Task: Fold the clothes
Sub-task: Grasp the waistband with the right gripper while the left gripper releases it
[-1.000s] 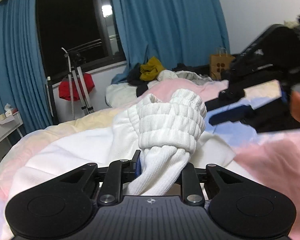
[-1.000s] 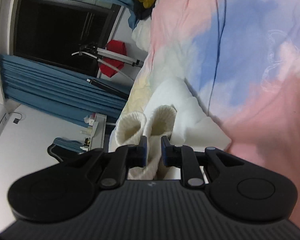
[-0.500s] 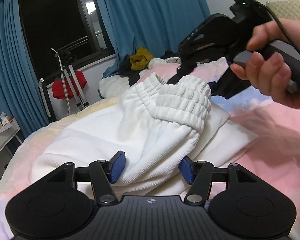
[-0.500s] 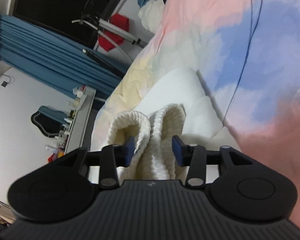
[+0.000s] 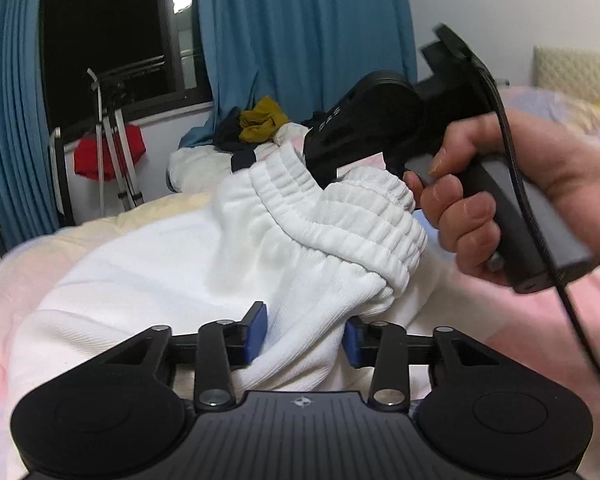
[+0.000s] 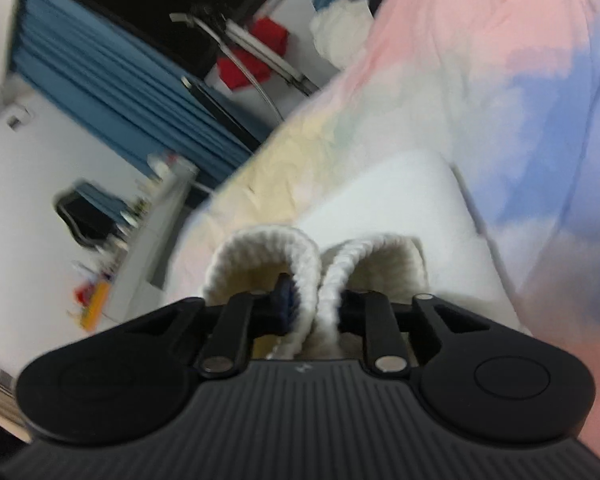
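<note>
Left wrist view: the left gripper point(image 5: 304, 336) sits at six o'clock, its blue pads point(image 5: 257, 332) on either side of a bunched fold of white ribbed sweatpants point(image 5: 204, 268). The jaws are closing, and the fabric fills the gap between them, touching both pads. The garment spreads from the gripper up toward twelve o'clock over a pastel bedsheet point(image 5: 512, 320), ending in two gathered elastic cuffs point(image 5: 356, 216) at about one o'clock. There the right gripper point(image 5: 320, 160) reaches in from three o'clock, held by the person's right hand point(image 5: 512, 196), with a black cable point(image 5: 540, 240) trailing down from it. Its tips go in among the cuffs and are hidden. At eleven o'clock lies a pile of clothes with a mustard piece point(image 5: 262, 124) on top; at ten o'clock a red cloth point(image 5: 108, 152) hangs on a metal rack in front of blue curtains point(image 5: 300, 32).

Right wrist view, tilted and blurred: the right gripper point(image 6: 314, 306) at six o'clock has its jaws closing on the cuffs point(image 6: 316, 268), pinching their adjoining walls together, one pad inside each opening. The rest of the sweatpants point(image 6: 400, 208) lies flat toward one o'clock on the bedsheet point(image 6: 480, 60).
</note>
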